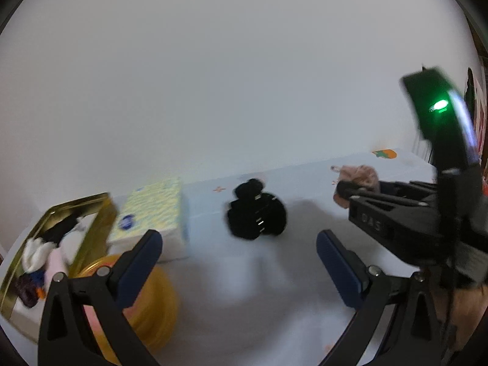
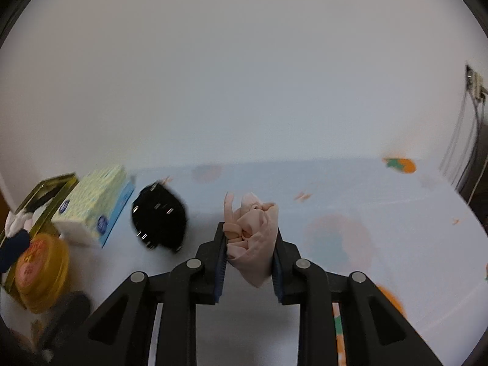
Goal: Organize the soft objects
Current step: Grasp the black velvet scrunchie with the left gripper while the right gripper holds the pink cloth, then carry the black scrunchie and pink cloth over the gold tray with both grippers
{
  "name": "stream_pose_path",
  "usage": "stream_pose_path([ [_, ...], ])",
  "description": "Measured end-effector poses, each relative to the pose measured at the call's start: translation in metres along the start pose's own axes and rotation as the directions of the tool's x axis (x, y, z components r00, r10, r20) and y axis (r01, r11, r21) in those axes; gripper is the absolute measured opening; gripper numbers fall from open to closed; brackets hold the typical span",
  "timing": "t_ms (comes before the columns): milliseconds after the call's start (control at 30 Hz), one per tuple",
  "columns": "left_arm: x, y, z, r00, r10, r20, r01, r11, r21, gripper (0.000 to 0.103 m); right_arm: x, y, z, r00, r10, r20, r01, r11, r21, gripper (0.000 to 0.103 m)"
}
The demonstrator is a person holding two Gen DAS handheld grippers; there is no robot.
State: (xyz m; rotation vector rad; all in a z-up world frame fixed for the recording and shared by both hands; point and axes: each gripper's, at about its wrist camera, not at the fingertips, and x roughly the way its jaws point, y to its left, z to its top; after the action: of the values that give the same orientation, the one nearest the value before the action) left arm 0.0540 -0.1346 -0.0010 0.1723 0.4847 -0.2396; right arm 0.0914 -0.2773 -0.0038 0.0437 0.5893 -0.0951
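Note:
My right gripper (image 2: 250, 238) is shut on a bunched pale pink cloth (image 2: 254, 238) and holds it above the table; the cloth also shows in the left wrist view (image 1: 361, 175) at the right gripper's tips. My left gripper (image 1: 239, 250) is open and empty, above the table. A black soft item with small metal studs (image 1: 257, 215) lies beyond it, also seen in the right wrist view (image 2: 160, 222). A gold tin (image 1: 76, 210) at the far left holds white, black and dark soft items (image 1: 36, 253).
A tissue box (image 1: 152, 210) stands between the tin and the black item, also in the right wrist view (image 2: 94, 204). A round yellow lidded container (image 2: 39, 271) sits in front of the tin. The pale tablecloth (image 2: 381, 228) has orange prints. A white wall rises behind.

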Motion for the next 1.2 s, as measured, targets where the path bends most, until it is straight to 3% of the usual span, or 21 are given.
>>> stream_pose_path([
  [200, 0.057, -0.014, 0.021, 0.995, -0.026, -0.091, 0.020, 0.998, -0.057, 0.100, -0.012, -0.022, 0.007, 0.997, -0.053, 0.054, 0.051, 0.998, 0.036, 0.027],
  [400, 0.109, -0.018, 0.034, 0.977, -0.004, -0.212, -0.013, 0.997, -0.078, 0.085, -0.010, -0.024, 0.008, 0.996, -0.054, 0.067, 0.050, 0.997, 0.062, 0.027],
  [533, 0.138, -0.010, 0.034, 0.947, -0.016, -0.321, -0.026, 0.992, -0.125, 0.064, -0.007, -0.028, 0.009, 0.997, -0.057, 0.061, 0.052, 0.995, 0.083, 0.027],
  [567, 0.146, -0.007, 0.032, 0.933, -0.020, -0.360, -0.034, 0.989, -0.141, 0.062, -0.007, -0.028, 0.009, 0.997, -0.058, 0.059, 0.053, 0.995, 0.088, 0.027],
  [633, 0.151, -0.003, 0.028, 0.922, -0.027, -0.387, -0.040, 0.986, -0.163, 0.056, -0.008, -0.026, 0.007, 0.997, -0.056, 0.057, 0.050, 0.994, 0.100, 0.027],
  [800, 0.143, 0.003, 0.028, 0.930, -0.072, -0.360, -0.005, 0.978, -0.209, 0.038, 0.000, -0.030, 0.006, 0.998, -0.039, 0.056, 0.032, 0.992, 0.121, 0.027],
  [1067, 0.091, 0.002, 0.029, 0.979, -0.036, -0.199, -0.004, 0.980, -0.197, 0.037, 0.007, -0.035, 0.006, 0.998, -0.026, 0.054, 0.020, 0.993, 0.120, 0.027],
  [1200, 0.081, 0.004, 0.028, 0.988, -0.014, -0.151, -0.013, 0.984, -0.176, 0.037, 0.002, -0.033, 0.003, 0.996, -0.033, 0.088, 0.022, 0.993, 0.115, 0.027],
])
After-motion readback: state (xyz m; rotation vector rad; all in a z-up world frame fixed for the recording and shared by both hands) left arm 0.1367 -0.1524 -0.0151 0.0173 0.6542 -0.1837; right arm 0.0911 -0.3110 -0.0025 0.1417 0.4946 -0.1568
